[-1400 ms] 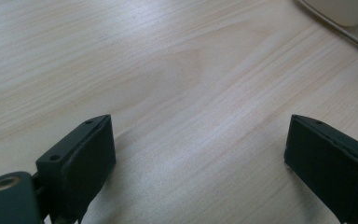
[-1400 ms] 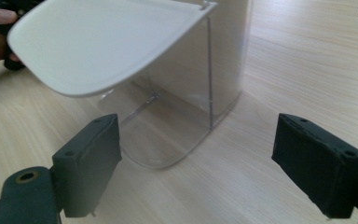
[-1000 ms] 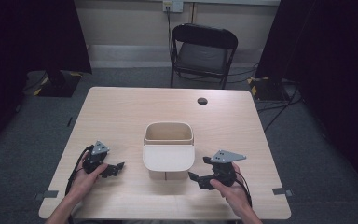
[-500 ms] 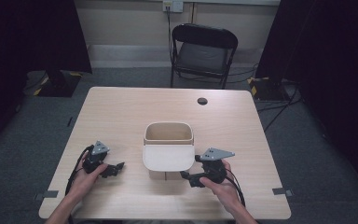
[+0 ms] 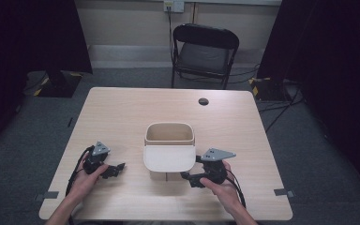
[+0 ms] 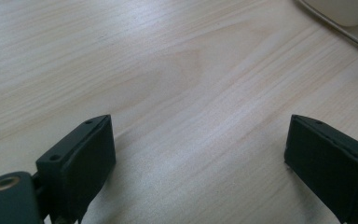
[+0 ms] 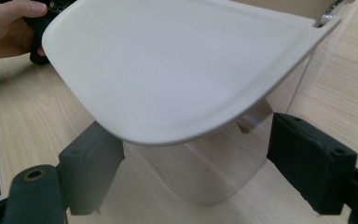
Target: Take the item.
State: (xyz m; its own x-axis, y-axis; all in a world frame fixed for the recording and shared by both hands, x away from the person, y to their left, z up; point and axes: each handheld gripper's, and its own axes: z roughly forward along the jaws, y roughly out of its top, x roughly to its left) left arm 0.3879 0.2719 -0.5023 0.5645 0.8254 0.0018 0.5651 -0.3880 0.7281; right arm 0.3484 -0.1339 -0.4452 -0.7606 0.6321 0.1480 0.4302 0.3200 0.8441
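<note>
My left gripper (image 5: 117,168): it rests low on the table near the front left side. Its jaws are spread wide, with only bare wood between them.
My left hand (image 5: 85,180): it holds that gripper. It is well away from the bin.
My right gripper (image 5: 191,179): it is right at the front right corner of the bin lid. Its jaws are spread wide and have just been closing a bit. In the right gripper view the lid's round edge hangs above the gap between them, and the pads do not press on it.
My right hand (image 5: 219,186): it holds that gripper near the front edge of the table.
Bin lid (image 7: 177,70): white and flat, it sticks out toward me from the bin's front rim like a little shelf.
Bin (image 5: 169,132): cream, open on top, in the middle of the table.
Table (image 5: 122,112): light wood, with lots of bare room left, right and behind the bin.
Black round thing (image 5: 203,101): small, near the far edge, well apart from the bin.
Chair (image 5: 205,49): black, on the floor past the far edge.
</note>
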